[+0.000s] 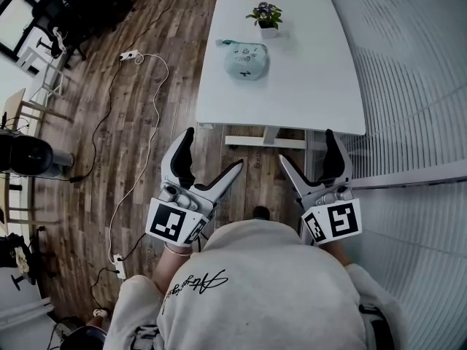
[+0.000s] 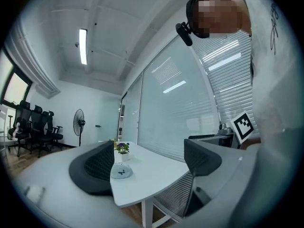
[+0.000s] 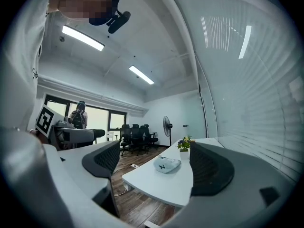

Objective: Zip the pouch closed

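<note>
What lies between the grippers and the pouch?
Head view: only wood floor, the table's base and bare tabletop separate the open left gripper and right gripper from the pouch.

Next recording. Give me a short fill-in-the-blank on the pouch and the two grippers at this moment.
1. The left gripper and the right gripper both have their jaws ____.
2. The pouch lies on the white table, and ____ gripper touches it.
3. Of the pouch and the potted plant, the ____ is nearer the person.
Missing words: open; neither; pouch.
</note>
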Demonstrator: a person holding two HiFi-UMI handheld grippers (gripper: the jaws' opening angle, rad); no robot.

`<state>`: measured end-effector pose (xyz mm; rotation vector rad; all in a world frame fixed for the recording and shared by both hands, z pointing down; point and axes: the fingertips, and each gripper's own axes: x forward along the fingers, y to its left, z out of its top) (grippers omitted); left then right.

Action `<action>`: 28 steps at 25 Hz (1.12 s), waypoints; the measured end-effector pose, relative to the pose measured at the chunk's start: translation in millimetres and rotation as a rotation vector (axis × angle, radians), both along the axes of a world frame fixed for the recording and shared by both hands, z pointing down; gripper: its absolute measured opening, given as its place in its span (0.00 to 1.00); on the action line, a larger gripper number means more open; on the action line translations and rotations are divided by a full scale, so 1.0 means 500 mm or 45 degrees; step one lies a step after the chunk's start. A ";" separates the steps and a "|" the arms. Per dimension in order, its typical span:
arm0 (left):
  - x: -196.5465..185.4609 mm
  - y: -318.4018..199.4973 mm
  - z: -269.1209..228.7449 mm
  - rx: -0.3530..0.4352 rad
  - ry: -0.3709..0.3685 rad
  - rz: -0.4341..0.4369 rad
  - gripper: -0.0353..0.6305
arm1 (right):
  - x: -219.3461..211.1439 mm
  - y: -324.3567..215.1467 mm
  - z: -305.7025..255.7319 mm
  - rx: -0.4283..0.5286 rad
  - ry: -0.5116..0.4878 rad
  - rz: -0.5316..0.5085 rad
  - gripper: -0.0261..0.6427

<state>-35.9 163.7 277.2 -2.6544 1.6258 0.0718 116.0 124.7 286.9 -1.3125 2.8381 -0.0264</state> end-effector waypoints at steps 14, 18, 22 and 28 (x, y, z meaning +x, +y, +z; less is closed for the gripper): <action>0.058 -0.110 -0.006 -0.014 -0.002 0.001 0.72 | 0.058 -0.112 0.021 -0.076 -0.016 0.014 0.70; 0.056 -0.131 -0.011 -0.006 -0.003 -0.028 0.72 | 0.056 -0.139 0.020 -0.079 -0.017 -0.010 0.70; 0.042 -0.137 -0.013 -0.008 0.000 -0.077 0.72 | 0.054 -0.152 0.021 -0.076 -0.021 -0.037 0.70; 0.026 -0.118 -0.005 -0.015 0.004 -0.083 0.72 | 0.042 -0.151 0.028 -0.083 -0.046 -0.037 0.69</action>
